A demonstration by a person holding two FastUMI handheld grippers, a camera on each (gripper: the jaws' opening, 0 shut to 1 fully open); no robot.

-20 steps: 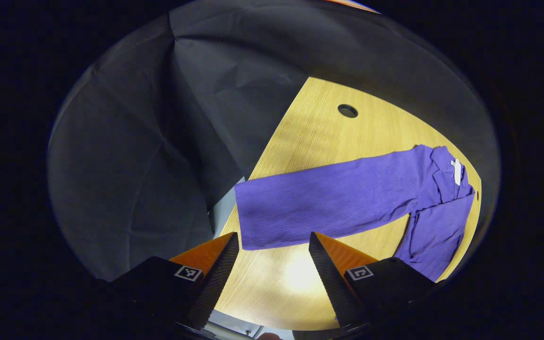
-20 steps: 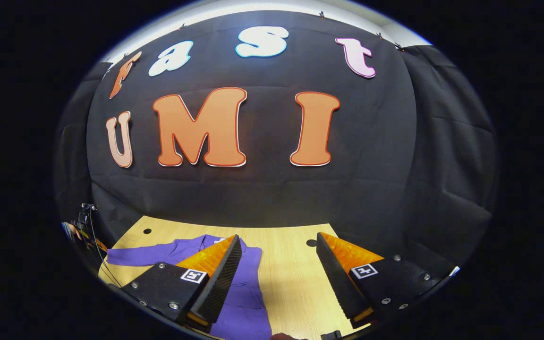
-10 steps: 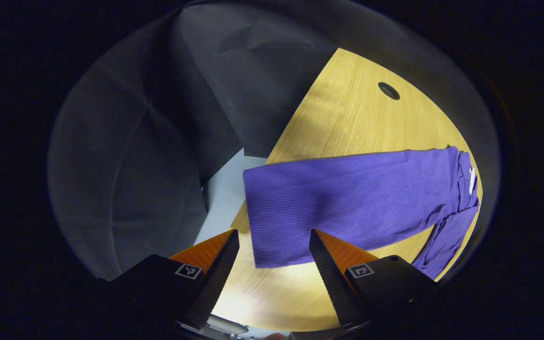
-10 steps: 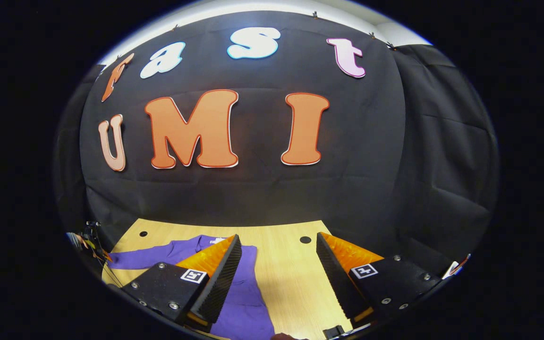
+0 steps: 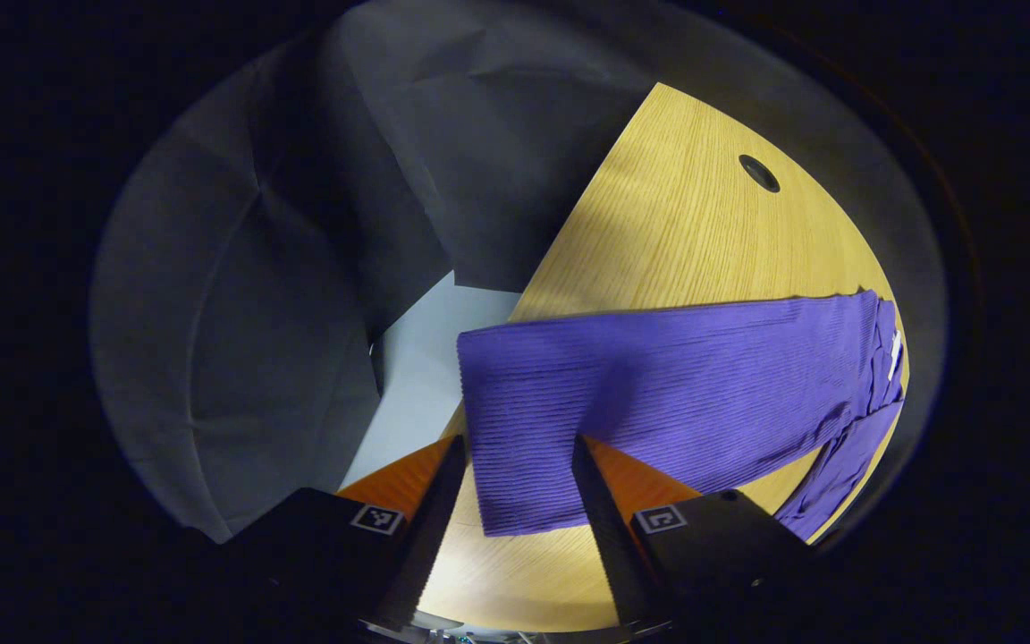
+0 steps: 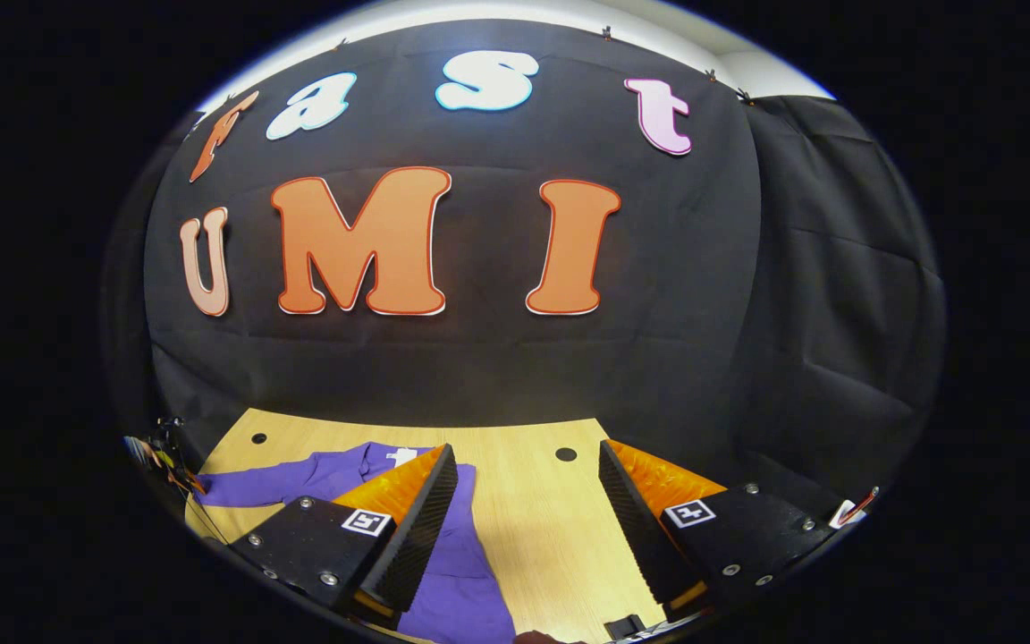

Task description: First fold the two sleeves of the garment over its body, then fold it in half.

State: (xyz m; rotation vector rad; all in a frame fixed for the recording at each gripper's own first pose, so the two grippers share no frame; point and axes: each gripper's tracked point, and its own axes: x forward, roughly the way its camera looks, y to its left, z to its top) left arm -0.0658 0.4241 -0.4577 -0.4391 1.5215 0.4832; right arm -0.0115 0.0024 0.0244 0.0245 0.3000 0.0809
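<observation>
— Looking at the left tool (image 5: pixel 510 465), what do you make of it?

— Its two fingers stand apart with the cuff end of the purple garment's sleeve (image 5: pixel 658 394) lying between them. The fingers flank the cloth but I can't tell that either one presses on it, so it has no hold yet.

— And where is the garment (image 5: pixel 846 420) itself?

— Spread flat on the wooden bench (image 5: pixel 685 233). That sleeve stretches out sideways, its cuff reaching right to the bench's edge. The collar with a white tag sits far off along it, and the body runs down from there.

— The right tool (image 6: pixel 528 501)?

— Wide open, holding nothing, poised above the bench. From its side you see the garment (image 6: pixel 457 572) lying under and beyond its left finger, sleeve (image 6: pixel 256 487) reaching away toward the far corner.

— Anything else on the bench (image 6: pixel 542 537)?

— Small round holes (image 6: pixel 566 454) in the wood near the back edge (image 5: pixel 759 173). Black cloth wall (image 6: pixel 658 358) behind.
</observation>
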